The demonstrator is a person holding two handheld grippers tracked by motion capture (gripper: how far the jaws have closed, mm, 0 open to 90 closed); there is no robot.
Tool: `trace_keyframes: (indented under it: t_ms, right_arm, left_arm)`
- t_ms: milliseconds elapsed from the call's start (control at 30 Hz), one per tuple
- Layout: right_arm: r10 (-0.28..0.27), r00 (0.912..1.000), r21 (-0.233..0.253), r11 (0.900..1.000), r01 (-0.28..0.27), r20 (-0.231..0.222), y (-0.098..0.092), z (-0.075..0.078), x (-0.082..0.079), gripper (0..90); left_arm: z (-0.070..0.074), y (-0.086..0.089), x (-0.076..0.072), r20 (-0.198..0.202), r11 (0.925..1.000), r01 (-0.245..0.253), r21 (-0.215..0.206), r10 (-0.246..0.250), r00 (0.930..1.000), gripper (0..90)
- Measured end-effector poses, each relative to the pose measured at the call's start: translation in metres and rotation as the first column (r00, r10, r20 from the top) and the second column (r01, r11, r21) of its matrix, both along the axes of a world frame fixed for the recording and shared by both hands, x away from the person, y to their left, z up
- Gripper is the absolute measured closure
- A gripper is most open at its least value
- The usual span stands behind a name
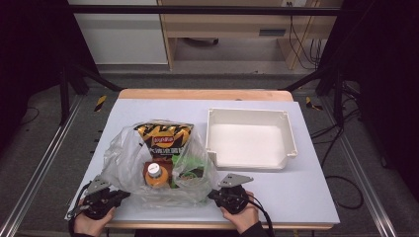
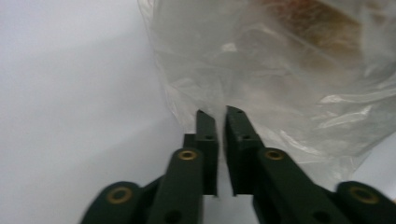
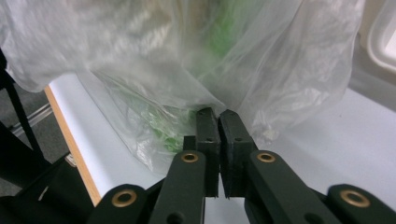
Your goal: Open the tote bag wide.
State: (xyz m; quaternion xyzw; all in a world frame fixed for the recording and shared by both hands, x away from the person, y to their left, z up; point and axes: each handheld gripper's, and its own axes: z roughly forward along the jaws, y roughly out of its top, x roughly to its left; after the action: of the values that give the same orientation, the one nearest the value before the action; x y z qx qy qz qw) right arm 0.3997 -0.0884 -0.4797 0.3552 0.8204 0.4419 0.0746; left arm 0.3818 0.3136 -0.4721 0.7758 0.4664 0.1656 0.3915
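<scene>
A clear plastic bag (image 1: 121, 155) lies on the pale table (image 1: 296, 192), near its front edge. Inside it are a dark chips packet (image 1: 164, 136), an orange bottle (image 1: 156, 174) with a white cap, and a green packet (image 1: 190, 165). My left gripper (image 1: 126, 194) is at the bag's near left corner. In the left gripper view its jaws (image 2: 219, 113) are closed to a narrow slit on the bag's film (image 2: 280, 84). At the near right corner, my right gripper (image 1: 211, 194) is shut on the film (image 3: 163, 60), whose folds run into its tips (image 3: 216, 112).
An empty white tray (image 1: 247, 113) stands on the right half of the table, just right of the bag. The table's wooden front edge (image 3: 70, 140) runs close under the right gripper. Beyond the far edge are floor, black frame legs and cables.
</scene>
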Motion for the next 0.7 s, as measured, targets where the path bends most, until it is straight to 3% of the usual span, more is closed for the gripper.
trace_keyframes:
  t_ms: [67, 100, 133, 167, 200, 233, 333, 467, 533, 567, 600, 633, 667, 700]
  right_arm:
    - [0.0, 1.0, -0.006, 1.0, 0.0, 0.004, 0.001, 0.0, -0.001, 85.8]
    - [0.0, 1.0, -0.006, 1.0, 0.0, 0.004, 0.001, 0.0, -0.001, 85.8]
    - [-0.002, 1.0, -0.002, 1.0, 0.002, 0.006, 0.0, 0.0, -0.001, 85.4]
    - [0.002, 0.9998, 0.005, 1.0, -0.002, 0.018, -0.001, 0.002, -0.001, 83.7]
    - [-0.001, 0.9998, 0.008, 1.0, 0.001, 0.021, -0.001, 0.003, -0.002, 82.9]
    - [-0.001, 0.9998, 0.008, 1.0, 0.001, 0.021, -0.001, 0.003, -0.002, 82.9]
    - [-0.008, 0.999, 0.028, 1.0, 0.006, 0.043, -0.005, 0.008, -0.004, 79.5]
    - [-0.018, 0.9982, 0.04, 0.999, 0.015, 0.058, -0.008, 0.013, -0.006, 76.2]
    - [-0.022, 0.9972, 0.057, 0.998, 0.018, 0.072, -0.011, 0.018, -0.008, 70.0]
    - [-0.022, 0.9972, 0.057, 0.998, 0.018, 0.072, -0.011, 0.018, -0.008, 70.0]
    - [-0.02, 0.996, 0.06, 0.998, 0.015, 0.087, -0.013, 0.024, -0.012, 65.2]
    - [-0.02, 0.996, 0.06, 0.998, 0.015, 0.087, -0.013, 0.024, -0.012, 65.2]
    - [-0.024, 0.9937, 0.074, 0.997, 0.016, 0.11, -0.017, 0.03, -0.016, 59.7]
    - [-0.024, 0.9937, 0.074, 0.997, 0.016, 0.11, -0.017, 0.03, -0.016, 59.7]
  left_arm:
    - [0.002, 0.002, -0.001, 0.03, 0.9997, -0.009, -0.023, 0.01, 0.9995, 62.7]
    - [0.003, 0.003, -0.002, 0.049, 0.9991, -0.009, -0.041, 0.011, 0.9987, 62.7]
    - [0.006, 0.005, -0.003, 0.072, 0.9977, -0.011, -0.067, 0.016, 0.9973, 57.1]
    - [0.007, 0.006, -0.004, 0.084, 0.9969, -0.013, -0.078, 0.019, 0.9963, 45.4]
    - [0.013, 0.007, -0.008, 0.126, 0.994, -0.015, -0.108, 0.029, 0.9916, 41.3]
    - [0.013, 0.007, -0.008, 0.126, 0.994, -0.015, -0.108, 0.029, 0.9916, 37.7]
    - [0.026, 0.011, -0.017, 0.19, 0.9893, -0.001, -0.146, 0.029, 0.9813, 30.0]
    - [0.037, 0.012, -0.025, 0.231, 0.9879, 0.025, -0.153, 0.011, 0.973, 24.4]
    - [0.047, 0.014, -0.031, 0.26, 0.9851, 0.035, -0.169, 0.01, 0.9655, 21.5]
    - [0.047, 0.014, -0.031, 0.26, 0.9851, 0.035, -0.169, 0.01, 0.9655, 21.0]
    - [0.053, 0.015, -0.034, 0.278, 0.981, 0.041, -0.189, 0.013, 0.9604, 20.6]
    - [0.053, 0.015, -0.034, 0.278, 0.981, 0.041, -0.189, 0.013, 0.9604, 20.3]
    - [0.062, 0.013, -0.037, 0.301, 0.9814, 0.041, -0.188, 0.018, 0.9534, 20.2]
    - [0.062, 0.013, -0.037, 0.301, 0.9814, 0.041, -0.188, 0.018, 0.9534, 20.2]
